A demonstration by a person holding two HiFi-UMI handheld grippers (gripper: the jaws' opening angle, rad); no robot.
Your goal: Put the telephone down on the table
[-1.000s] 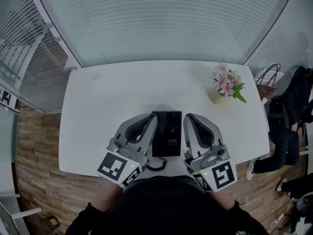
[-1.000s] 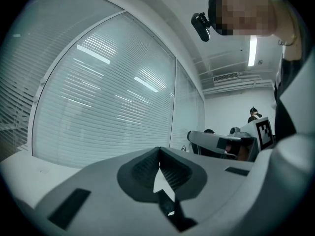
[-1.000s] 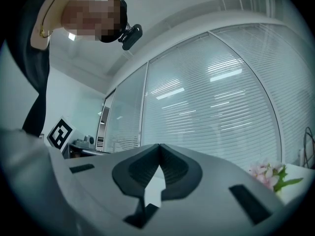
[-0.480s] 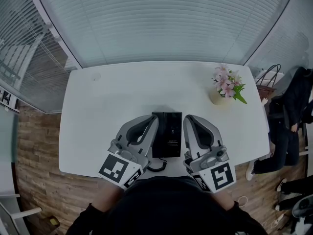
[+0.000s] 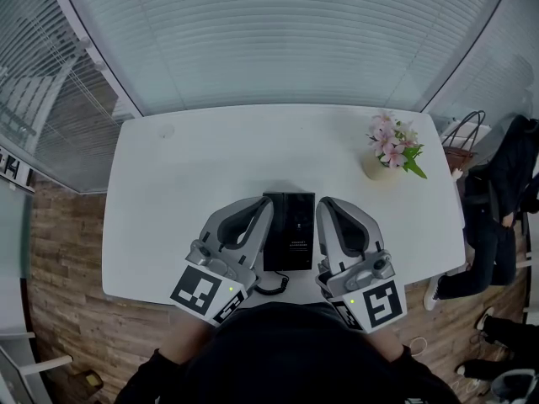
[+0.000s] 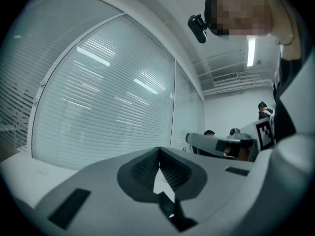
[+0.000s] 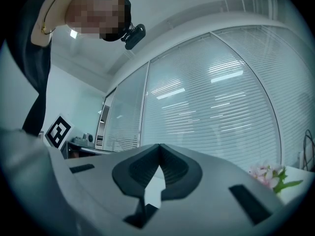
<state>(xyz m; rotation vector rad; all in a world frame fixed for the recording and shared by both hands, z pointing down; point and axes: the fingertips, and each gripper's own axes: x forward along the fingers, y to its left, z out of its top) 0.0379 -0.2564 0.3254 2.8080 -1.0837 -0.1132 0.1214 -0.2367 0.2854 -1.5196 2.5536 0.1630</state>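
Phone (image 5: 288,230) lies flat on table (image 5: 194,158), near edge, between grippers. Left gripper (image 5: 262,206), right gripper (image 5: 323,206): jaws closed, empty. Phone likely rigid, smooth, light; take across long sides, mind cord (image 5: 271,287).

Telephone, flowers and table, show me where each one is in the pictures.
Telephone (image 5: 289,225): head view, middle of its black top.
Flowers (image 5: 389,141): head view, on the pink blossoms.
Table (image 5: 210,154): head view, bare white top left of centre.
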